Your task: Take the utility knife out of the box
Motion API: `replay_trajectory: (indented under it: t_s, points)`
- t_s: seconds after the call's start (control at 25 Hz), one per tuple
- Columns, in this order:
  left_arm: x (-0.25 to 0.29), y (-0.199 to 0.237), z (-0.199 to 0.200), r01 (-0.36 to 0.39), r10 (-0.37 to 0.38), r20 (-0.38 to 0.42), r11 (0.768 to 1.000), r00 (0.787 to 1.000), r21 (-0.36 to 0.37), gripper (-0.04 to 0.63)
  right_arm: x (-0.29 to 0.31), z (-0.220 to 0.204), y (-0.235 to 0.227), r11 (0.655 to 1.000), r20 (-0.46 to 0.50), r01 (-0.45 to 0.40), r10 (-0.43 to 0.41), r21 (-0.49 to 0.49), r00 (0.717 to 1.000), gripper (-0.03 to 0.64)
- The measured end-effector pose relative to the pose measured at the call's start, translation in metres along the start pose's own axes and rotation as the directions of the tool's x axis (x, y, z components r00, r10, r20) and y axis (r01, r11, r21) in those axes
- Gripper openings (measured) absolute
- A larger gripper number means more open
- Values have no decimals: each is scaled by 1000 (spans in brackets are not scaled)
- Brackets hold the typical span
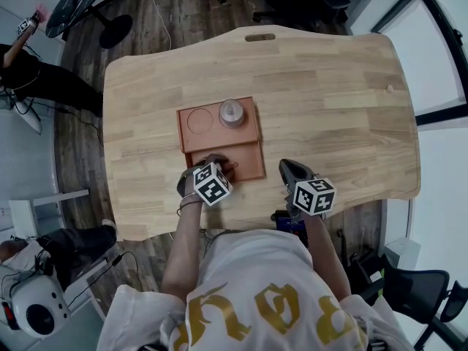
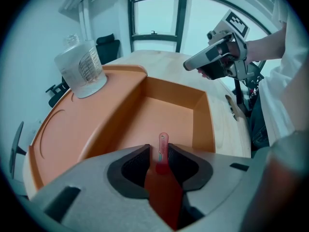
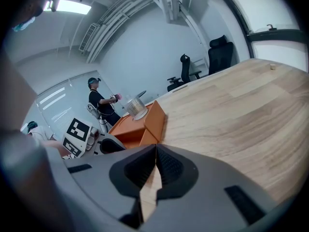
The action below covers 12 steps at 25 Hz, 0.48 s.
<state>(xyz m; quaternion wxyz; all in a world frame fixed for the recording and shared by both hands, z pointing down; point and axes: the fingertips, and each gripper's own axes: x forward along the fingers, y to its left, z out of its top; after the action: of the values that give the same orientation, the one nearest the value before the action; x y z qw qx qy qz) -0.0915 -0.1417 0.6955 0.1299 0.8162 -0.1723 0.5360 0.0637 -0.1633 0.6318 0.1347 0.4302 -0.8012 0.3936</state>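
A red utility knife (image 2: 163,149) stands up between the jaws of my left gripper (image 2: 159,151), which is shut on it, its thin end poking out over the deep compartment of the orange box (image 2: 174,108). In the head view the left gripper (image 1: 219,165) hangs over the box's near compartment (image 1: 252,168). My right gripper (image 1: 287,168) hovers above the bare tabletop to the right of the box; in its own view the right gripper (image 3: 155,151) is shut with nothing between the pads.
A clear lidded jar (image 1: 232,112) stands in the box's far right recess, beside an empty round recess (image 1: 199,121). The wooden table (image 1: 329,93) stretches right and far. A person (image 1: 22,64) stands at the far left; office chairs are beyond the table.
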Motion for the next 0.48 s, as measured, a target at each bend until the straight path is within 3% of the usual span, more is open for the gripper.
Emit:
replay_trajectory:
  t_s: [0.48]
  points:
    - [1,0,0,-16,16,6,1000,1000,-22,100,-2,0,1,1000,7,-3,3,19,1000,12]
